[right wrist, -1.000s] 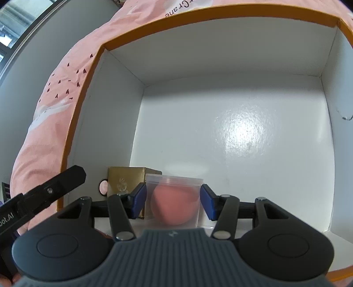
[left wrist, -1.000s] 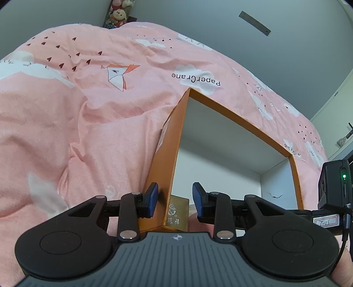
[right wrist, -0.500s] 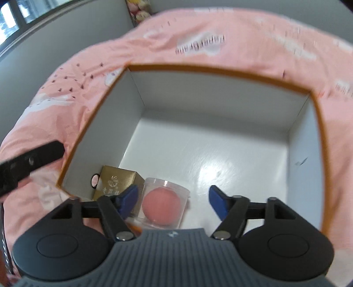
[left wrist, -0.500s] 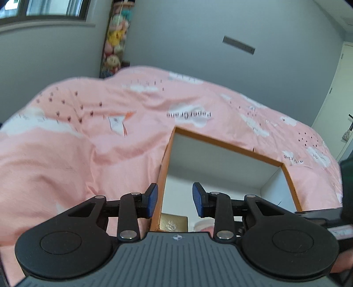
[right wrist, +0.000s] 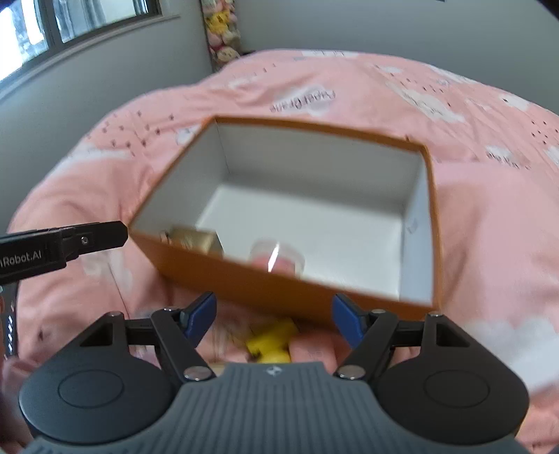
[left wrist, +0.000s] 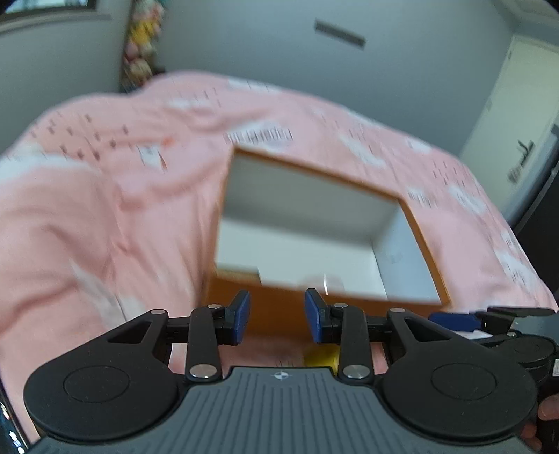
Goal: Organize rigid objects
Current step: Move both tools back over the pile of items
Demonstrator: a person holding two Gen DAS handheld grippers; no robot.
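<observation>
An orange box (right wrist: 279,290) with a white inside lies on the pink bed cover. In its near left corner stands a gold carton (right wrist: 190,239), and a clear pot with a pink ball (right wrist: 276,256) stands beside it. My right gripper (right wrist: 274,314) hangs open before the box's near wall, nothing between its pads. My left gripper (left wrist: 277,316) is also outside that wall (left wrist: 401,307), its blue pads a narrow gap apart and empty. A yellow object (right wrist: 270,337) lies on the cover below both grippers, partly hidden in the left wrist view (left wrist: 321,356).
The pink cover (right wrist: 489,227) with cloud prints surrounds the box on all sides. Grey walls, a window (right wrist: 70,24) and a hanging row of plush toys (right wrist: 222,31) lie behind the bed. A door (left wrist: 517,104) is at the far right.
My right gripper opened off the clear pot, left it in the box beside the gold carton, and drew back and up. The left gripper also pulled back from the box's wall.
</observation>
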